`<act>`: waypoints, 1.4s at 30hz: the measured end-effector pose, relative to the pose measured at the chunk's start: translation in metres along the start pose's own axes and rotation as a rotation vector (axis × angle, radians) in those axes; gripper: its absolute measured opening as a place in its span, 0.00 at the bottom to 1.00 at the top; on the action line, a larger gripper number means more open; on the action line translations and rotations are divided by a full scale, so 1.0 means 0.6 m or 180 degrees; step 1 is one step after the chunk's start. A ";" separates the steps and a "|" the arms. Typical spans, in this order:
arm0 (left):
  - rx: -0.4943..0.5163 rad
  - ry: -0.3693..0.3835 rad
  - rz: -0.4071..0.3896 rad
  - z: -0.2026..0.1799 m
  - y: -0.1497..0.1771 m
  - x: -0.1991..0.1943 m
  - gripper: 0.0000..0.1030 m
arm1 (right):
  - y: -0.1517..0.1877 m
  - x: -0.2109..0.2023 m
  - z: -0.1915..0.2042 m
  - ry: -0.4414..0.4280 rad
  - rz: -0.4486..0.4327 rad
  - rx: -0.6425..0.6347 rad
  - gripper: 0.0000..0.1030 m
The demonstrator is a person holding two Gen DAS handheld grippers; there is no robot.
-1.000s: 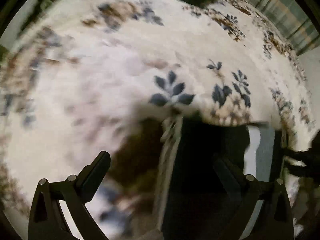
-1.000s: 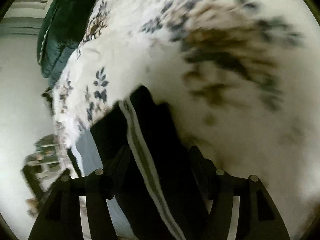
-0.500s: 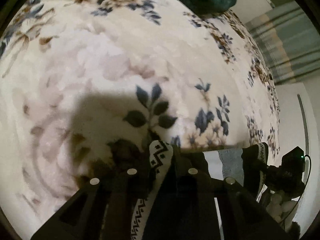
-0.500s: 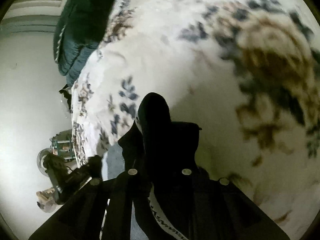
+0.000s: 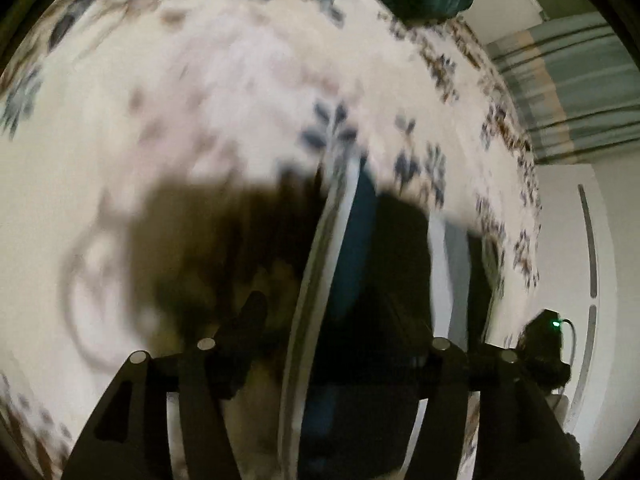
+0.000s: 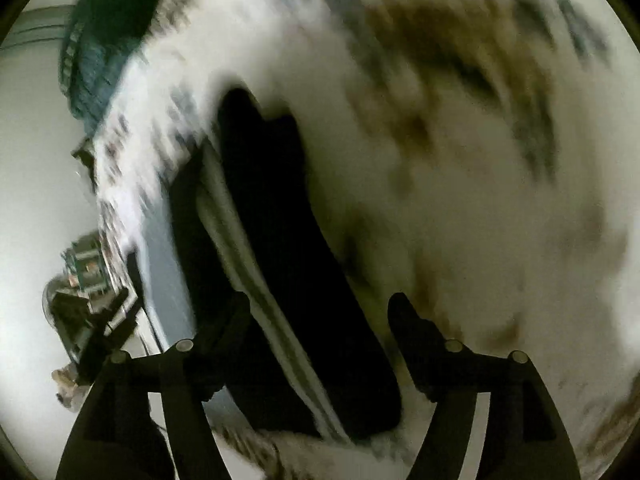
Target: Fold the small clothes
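1. A small dark garment with pale striped edging [image 6: 288,280] lies on a cream plush blanket printed with blue and brown flowers [image 6: 500,200], close under both tools, with a grey-blue panel showing along its left side in the right wrist view.

2. The right gripper [image 6: 320,320] has its jaws opening; the cloth lies between and beneath them, and the pads stand clear of it.

3. The left gripper [image 5: 332,320] is likewise opening, its fingers spread either side of the garment's pale trim [image 5: 320,280], with no pad visibly pressing on the fabric.

4. My judgement: this is the let-go after laying one end of the garment down, so a fold is partly made rather than finished.

5. The next move probably calls for lifting both tools away without snagging the cloth, then finding a fresh edge to pinch for the next fold.

6. Both views are smeared by motion, so the garment's type, its full outline and how many layers lie stacked cannot be told.

7. The left gripper's right finger is lost against the dark cloth, and the garment's near end is cut off at the frame bottom.
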State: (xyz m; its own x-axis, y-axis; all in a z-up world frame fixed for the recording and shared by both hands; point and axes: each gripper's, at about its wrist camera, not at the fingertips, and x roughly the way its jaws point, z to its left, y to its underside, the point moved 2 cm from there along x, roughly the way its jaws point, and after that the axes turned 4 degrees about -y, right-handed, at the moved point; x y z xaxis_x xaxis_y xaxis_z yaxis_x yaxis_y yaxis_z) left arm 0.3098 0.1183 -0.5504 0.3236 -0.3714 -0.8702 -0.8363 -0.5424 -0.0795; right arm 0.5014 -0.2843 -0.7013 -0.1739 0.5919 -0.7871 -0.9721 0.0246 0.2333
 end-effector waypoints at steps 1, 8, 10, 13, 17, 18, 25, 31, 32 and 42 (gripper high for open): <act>-0.0011 -0.0008 0.0068 0.002 0.020 0.004 0.54 | 0.015 0.011 -0.014 -0.0027 0.0092 0.0072 0.69; -0.0026 0.0053 0.0263 0.000 0.088 0.021 0.55 | 0.110 -0.024 -0.027 -0.0301 -0.0409 0.0464 0.20; -0.0021 0.0070 0.0261 0.000 0.087 0.024 0.58 | 0.121 -0.043 -0.028 -0.0299 -0.0480 0.0507 0.20; -0.0013 0.0089 0.0229 0.001 0.077 0.025 0.58 | 0.130 -0.034 -0.046 -0.0222 -0.0341 0.0596 0.21; 0.0006 0.0233 0.0177 0.003 0.055 0.030 0.58 | 0.110 0.011 -0.059 -0.0079 -0.0043 0.0427 0.47; 0.0010 0.0286 0.0166 0.004 0.049 0.033 0.58 | 0.099 0.010 -0.059 -0.0173 -0.0078 0.0321 0.57; -0.0165 0.1023 0.0237 0.000 -0.007 0.106 0.66 | 0.006 0.067 -0.058 -0.1133 0.0102 -0.0061 0.84; 0.0059 0.1034 0.0042 -0.049 -0.023 0.111 0.44 | -0.016 0.120 0.020 -0.1381 0.0424 -0.0467 0.83; 0.0100 0.0969 0.0023 -0.055 -0.025 0.109 0.33 | -0.015 0.131 0.033 -0.1341 0.0439 -0.0514 0.78; 0.0603 0.0785 -0.0017 -0.153 -0.113 0.047 0.24 | 0.015 0.075 0.072 -0.1234 -0.0162 -0.0224 0.30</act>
State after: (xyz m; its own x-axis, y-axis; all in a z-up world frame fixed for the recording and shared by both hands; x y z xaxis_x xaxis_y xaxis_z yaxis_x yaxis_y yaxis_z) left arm 0.4163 0.0752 -0.5248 0.4064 -0.5532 -0.7272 -0.8945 -0.4034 -0.1930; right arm 0.4915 -0.2227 -0.7098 -0.0659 0.8520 -0.5194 -0.9887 0.0144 0.1491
